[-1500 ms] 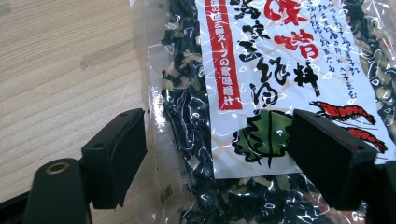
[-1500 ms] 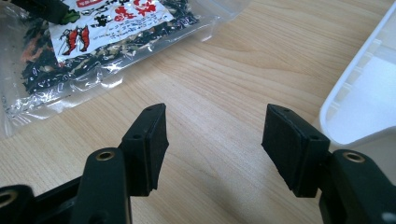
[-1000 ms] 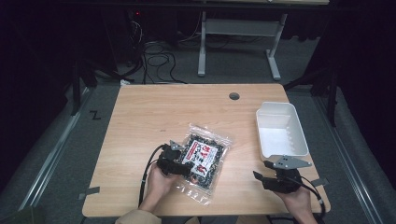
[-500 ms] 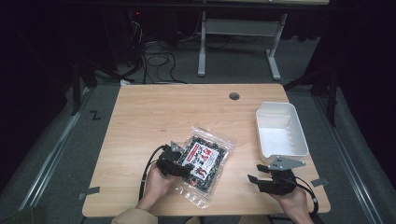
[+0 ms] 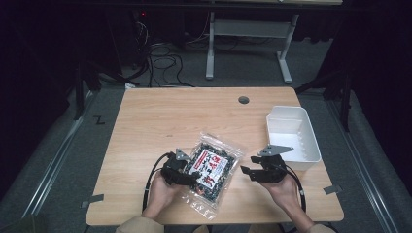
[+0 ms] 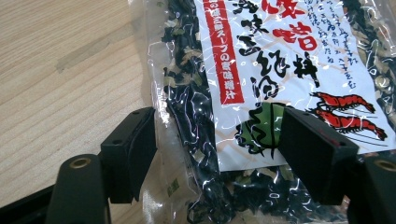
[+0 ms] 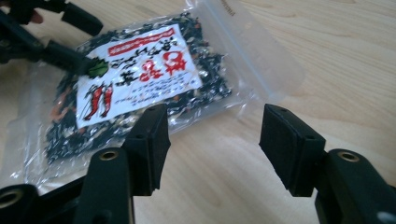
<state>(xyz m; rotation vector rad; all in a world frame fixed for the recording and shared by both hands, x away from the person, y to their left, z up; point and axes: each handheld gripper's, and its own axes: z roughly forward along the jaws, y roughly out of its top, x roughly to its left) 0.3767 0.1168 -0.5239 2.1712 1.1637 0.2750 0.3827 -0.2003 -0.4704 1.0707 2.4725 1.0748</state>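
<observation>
Black left gripper [image 5: 187, 175] and right gripper [image 5: 252, 172], 2 blocky jaws each, brass screws, grey triangular plates, trailing black cables; tan sleeves at lower frame edge.

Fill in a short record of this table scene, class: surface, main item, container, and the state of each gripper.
surface: light wooden table with a round hole
main item: clear plastic bag of dark dried food with a white and red label, lying flat
container: white rectangular plastic tub, near the right edge
left gripper: jaws open, astride the bag's edge
right gripper: open, nothing between the jaws, just right of the bag
</observation>
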